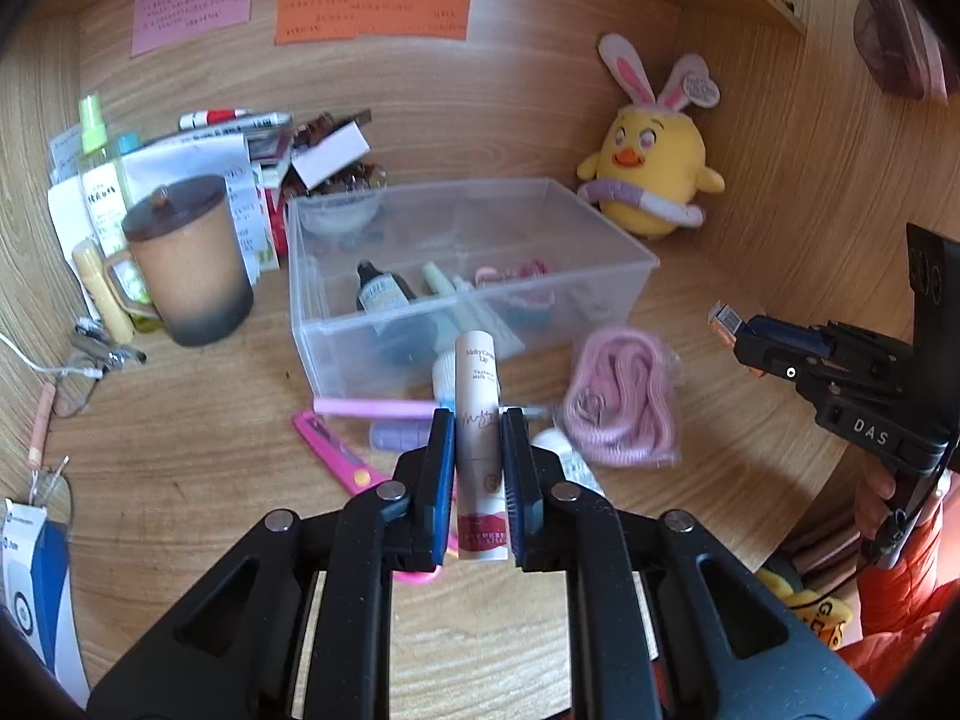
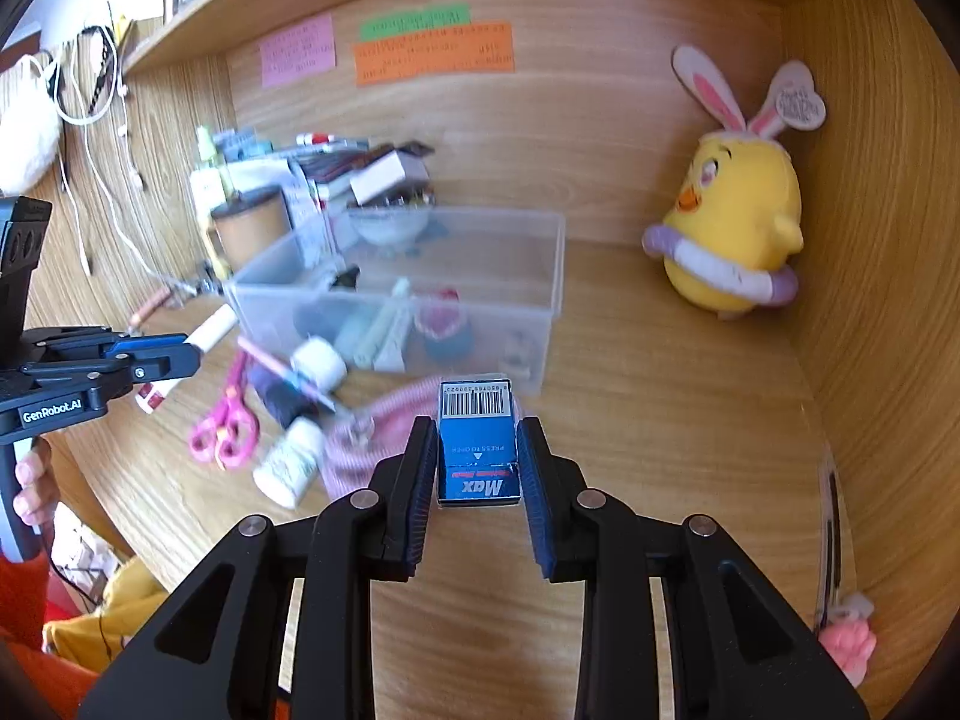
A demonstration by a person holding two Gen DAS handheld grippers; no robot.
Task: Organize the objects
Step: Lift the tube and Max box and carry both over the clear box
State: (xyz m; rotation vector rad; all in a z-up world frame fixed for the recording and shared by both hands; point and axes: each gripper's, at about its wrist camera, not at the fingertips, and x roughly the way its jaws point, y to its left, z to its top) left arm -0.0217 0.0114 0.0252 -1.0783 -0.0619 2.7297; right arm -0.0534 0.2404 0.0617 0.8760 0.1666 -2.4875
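The left claw [image 1: 478, 456] pinches a white lip-balm tube [image 1: 478, 420] upright between its pads, lifted clear of the tabletop [image 1: 198, 450], presumably bound for the clear plastic bin [image 1: 468, 222] just ahead, where small toiletries already lie. To the right, the right claw [image 2: 477, 462] clamps a small blue staple box [image 2: 478, 444] by its sides, also held above the tabletop near the bin's front corner.

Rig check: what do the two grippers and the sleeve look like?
Both grippers, left gripper and right gripper, are black linkage frames with silver pivot pins and blue ribbed pads. White side lettering: "GenRobot.AI" on left, "DAS" on right. Sleeve is orange.
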